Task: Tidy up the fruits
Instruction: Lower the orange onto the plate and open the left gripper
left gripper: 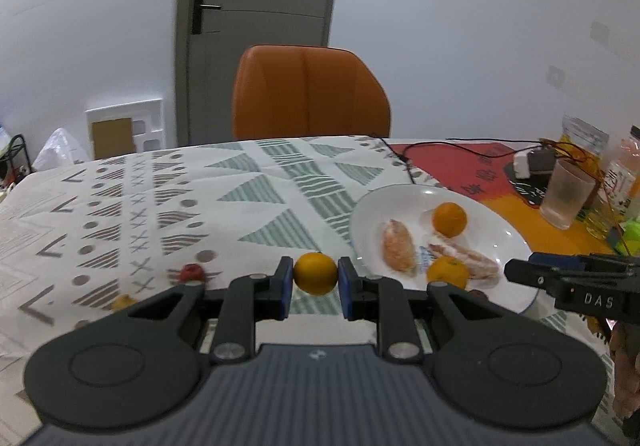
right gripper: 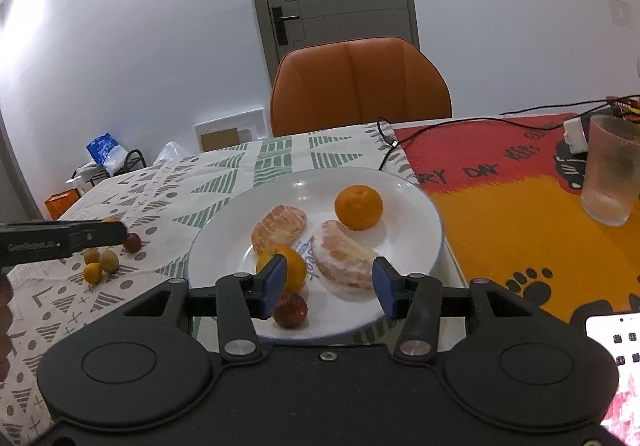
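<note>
Centrally, a small orange fruit sits clamped between the blue pads of my left gripper, held above the patterned tablecloth just left of the white plate. My right gripper hangs over the plate with jaws parted, gripping nothing. On the plate lie two oranges, two peeled segments and one dark red fruit.

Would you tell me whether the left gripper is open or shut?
Shut: the left gripper's blue pads press both sides of a small round orange fruit.
</note>
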The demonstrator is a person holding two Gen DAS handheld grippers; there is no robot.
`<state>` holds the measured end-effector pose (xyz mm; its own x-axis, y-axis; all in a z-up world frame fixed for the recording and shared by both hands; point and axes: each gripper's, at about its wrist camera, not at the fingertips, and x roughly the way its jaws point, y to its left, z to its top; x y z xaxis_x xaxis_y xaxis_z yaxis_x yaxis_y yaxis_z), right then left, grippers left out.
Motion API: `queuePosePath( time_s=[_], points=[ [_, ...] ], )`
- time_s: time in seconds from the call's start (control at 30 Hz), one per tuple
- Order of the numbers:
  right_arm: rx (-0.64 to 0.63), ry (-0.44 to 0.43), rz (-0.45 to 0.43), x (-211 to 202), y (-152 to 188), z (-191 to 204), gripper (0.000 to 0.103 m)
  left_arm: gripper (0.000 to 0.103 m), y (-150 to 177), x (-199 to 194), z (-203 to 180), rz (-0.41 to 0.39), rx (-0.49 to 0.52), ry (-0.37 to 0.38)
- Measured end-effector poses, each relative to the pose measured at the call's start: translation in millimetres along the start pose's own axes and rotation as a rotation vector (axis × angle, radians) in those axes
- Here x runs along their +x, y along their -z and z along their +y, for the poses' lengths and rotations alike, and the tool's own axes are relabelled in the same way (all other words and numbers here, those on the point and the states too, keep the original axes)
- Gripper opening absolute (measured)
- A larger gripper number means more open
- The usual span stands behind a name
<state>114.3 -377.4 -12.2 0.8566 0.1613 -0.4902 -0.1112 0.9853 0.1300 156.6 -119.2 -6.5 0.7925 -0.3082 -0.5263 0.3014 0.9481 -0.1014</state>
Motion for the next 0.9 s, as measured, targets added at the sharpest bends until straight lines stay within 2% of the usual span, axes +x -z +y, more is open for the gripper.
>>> queuePosePath(
  time_s=[0.17, 0.3, 0.7, 0.9],
  points=[
    [0.012, -0.005, 0.001, -4.1, 5.2, -5.0, 0.049, 0.022, -3.0, 9.3, -13.7, 0.008, 0.023, 0.023],
    [0.022, -0.008, -0.003, -7.0, 7.8, -9.4, 0.054, 0.022, -4.6, 15.9, -24.9, 0.015, 0.040, 0.039],
    [0.062, -0.009, -0.037, -20.1, 10.5, -18.1, 0.055, 0.022, -15.1, 29.2, -60.5, 0.012, 0.102, 0.083],
    [0.062, -0.018, -0.042, -21.0, 11.6, -16.4, 0.056, 0.031, -16.0, 23.2, -59.0, 0.003, 0.099, 0.058]
  ],
)
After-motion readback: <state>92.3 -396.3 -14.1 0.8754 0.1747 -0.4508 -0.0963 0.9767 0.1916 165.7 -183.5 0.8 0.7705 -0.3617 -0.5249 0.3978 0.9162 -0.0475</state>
